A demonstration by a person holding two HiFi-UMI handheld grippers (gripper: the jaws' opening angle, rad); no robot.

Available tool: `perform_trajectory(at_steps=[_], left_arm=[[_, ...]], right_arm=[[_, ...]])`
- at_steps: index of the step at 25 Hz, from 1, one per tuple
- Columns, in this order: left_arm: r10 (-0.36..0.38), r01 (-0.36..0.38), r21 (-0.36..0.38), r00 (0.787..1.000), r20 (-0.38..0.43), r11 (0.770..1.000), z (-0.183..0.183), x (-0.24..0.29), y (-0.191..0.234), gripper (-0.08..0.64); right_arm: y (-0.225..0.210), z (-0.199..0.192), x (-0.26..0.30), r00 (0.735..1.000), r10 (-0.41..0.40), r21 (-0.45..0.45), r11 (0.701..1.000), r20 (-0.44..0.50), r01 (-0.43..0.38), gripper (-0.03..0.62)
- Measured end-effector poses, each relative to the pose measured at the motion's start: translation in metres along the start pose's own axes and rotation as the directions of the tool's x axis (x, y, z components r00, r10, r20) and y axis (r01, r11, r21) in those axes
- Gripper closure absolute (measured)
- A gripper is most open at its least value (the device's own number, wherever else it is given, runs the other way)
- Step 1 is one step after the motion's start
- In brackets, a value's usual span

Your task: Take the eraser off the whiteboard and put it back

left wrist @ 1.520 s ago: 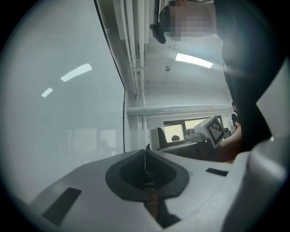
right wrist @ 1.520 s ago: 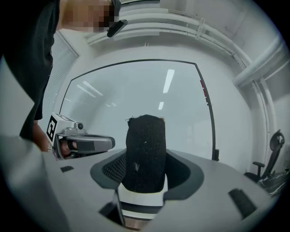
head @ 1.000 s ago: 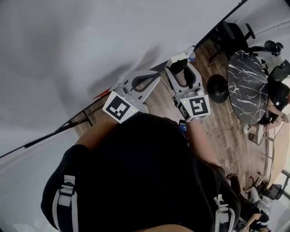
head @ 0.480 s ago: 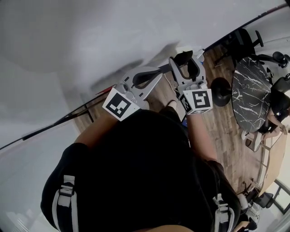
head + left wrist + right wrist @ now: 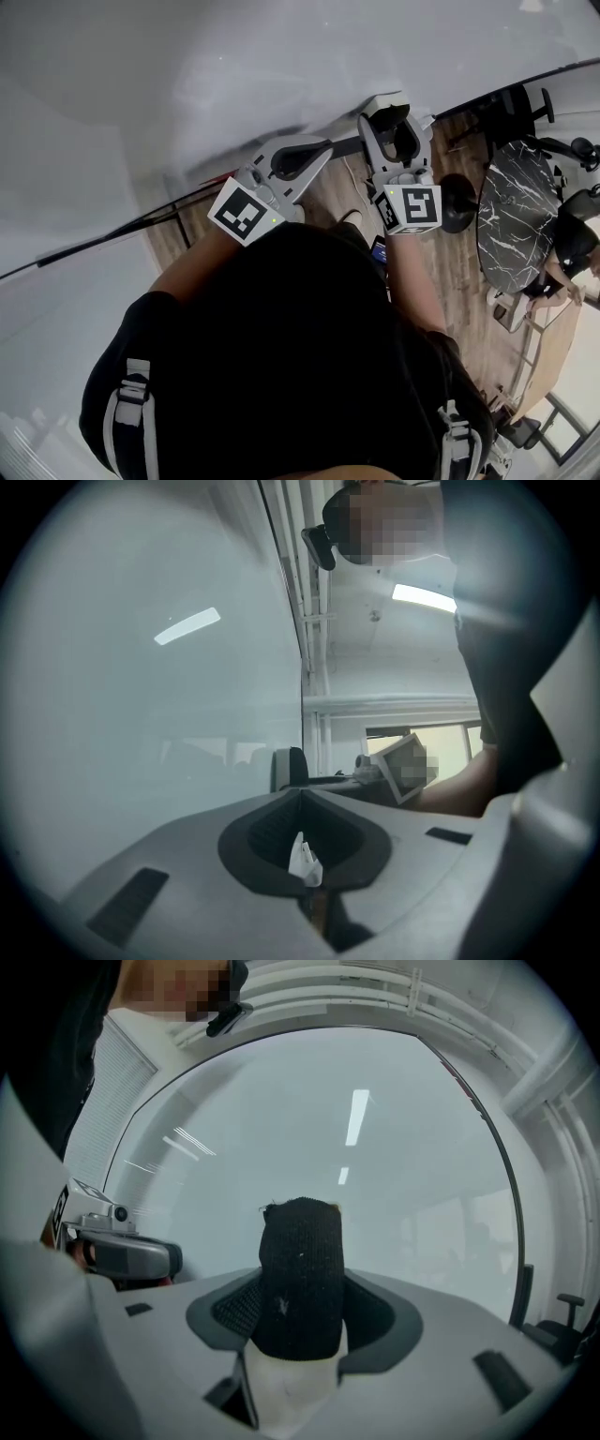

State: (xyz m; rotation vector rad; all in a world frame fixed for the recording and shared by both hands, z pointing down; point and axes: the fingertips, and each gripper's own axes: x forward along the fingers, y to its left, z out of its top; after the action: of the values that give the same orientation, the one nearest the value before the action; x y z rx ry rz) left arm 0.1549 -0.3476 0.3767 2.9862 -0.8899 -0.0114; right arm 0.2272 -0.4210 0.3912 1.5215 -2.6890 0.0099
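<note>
The whiteboard [image 5: 234,66] fills the upper part of the head view and stands right in front of both grippers. The eraser [image 5: 300,1251], black felt on a white body, stands upright between the jaws of my right gripper [image 5: 302,1307], which is shut on it. In the head view the right gripper [image 5: 392,111] holds the eraser [image 5: 384,99] at the board's lower edge. My left gripper [image 5: 326,145] hangs beside it to the left, its jaws shut tip to tip [image 5: 302,794]. A small white scrap [image 5: 303,860] sits in the hollow behind the tips.
A black rail [image 5: 94,246] runs along the board's bottom edge over a wooden floor [image 5: 347,187]. To the right stand a round black marble table [image 5: 511,192], office chairs [image 5: 516,94] and a seated person [image 5: 562,248].
Both grippers have slid a little along the board's lower edge, the right one still carrying the eraser. The head view has swung so more of the board shows.
</note>
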Motion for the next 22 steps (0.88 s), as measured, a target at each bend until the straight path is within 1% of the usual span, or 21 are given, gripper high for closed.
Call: perform_trajectory(at_steps=[5, 8, 10, 22], left_arm=[[-0.007, 0.007, 0.009, 1.000, 0.004, 1.000, 0.002, 0.001, -0.006, 0.554], [-0.010, 0.010, 0.008, 1.000, 0.010, 1.000, 0.005, 0.000, 0.000, 0.554], [-0.009, 0.009, 0.008, 1.000, 0.007, 1.000, 0.006, 0.000, 0.004, 0.554], [0.004, -0.004, 0.013, 1.000, -0.009, 1.000, -0.006, -0.004, 0.002, 0.554]], right_arm=[[0.000, 0.000, -0.003, 1.000, 0.003, 0.006, 1.000, -0.003, -0.003, 0.342], [0.002, 0.000, 0.004, 1.000, 0.010, 0.032, 0.999, -0.018, -0.009, 0.317], [0.003, 0.000, 0.003, 1.000, 0.011, 0.034, 0.999, -0.023, -0.010, 0.308], [0.005, -0.019, -0.039, 0.998, 0.009, 0.052, 0.999, -0.060, -0.006, 0.293]])
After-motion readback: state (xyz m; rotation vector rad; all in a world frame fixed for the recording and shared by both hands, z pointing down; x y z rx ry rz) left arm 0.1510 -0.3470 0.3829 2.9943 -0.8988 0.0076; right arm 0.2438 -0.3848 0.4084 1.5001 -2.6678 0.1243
